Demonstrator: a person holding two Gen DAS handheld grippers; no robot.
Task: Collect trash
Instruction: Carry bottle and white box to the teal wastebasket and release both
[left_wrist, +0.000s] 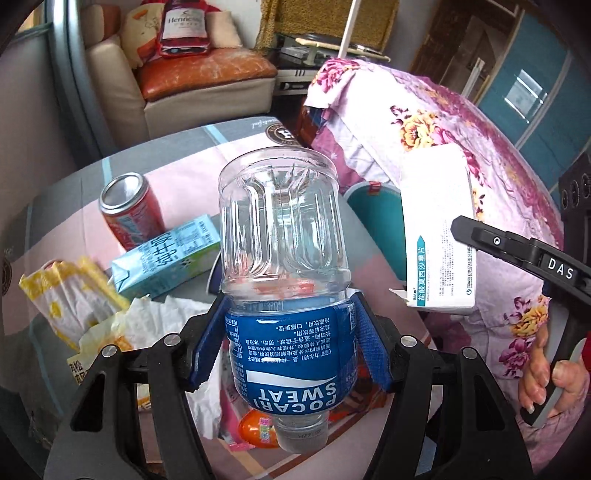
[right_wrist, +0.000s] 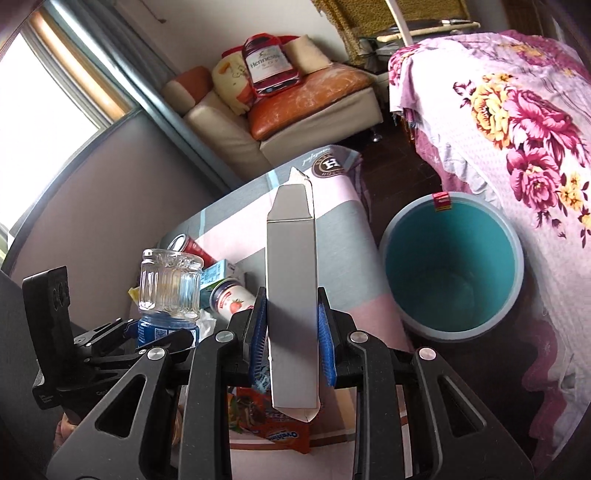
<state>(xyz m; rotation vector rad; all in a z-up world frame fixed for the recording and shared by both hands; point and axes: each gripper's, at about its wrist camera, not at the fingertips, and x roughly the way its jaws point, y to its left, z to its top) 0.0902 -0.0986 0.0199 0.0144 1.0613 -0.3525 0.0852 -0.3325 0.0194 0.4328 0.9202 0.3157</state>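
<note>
Left wrist view: the left gripper (left_wrist: 291, 350) pinched an upside-down Pocari Sweat bottle (left_wrist: 282, 280) above the littered table (left_wrist: 177, 155). Right wrist view: the right gripper (right_wrist: 293, 332) clamped a medicine box (right_wrist: 293, 295) beside the teal trash bin (right_wrist: 452, 266).

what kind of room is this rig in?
Most likely a home living room or bedroom: a cushioned sofa by the window, a floral sheet draped over furniture, and a teal bin on the floor beside a cloth-covered table.
</note>
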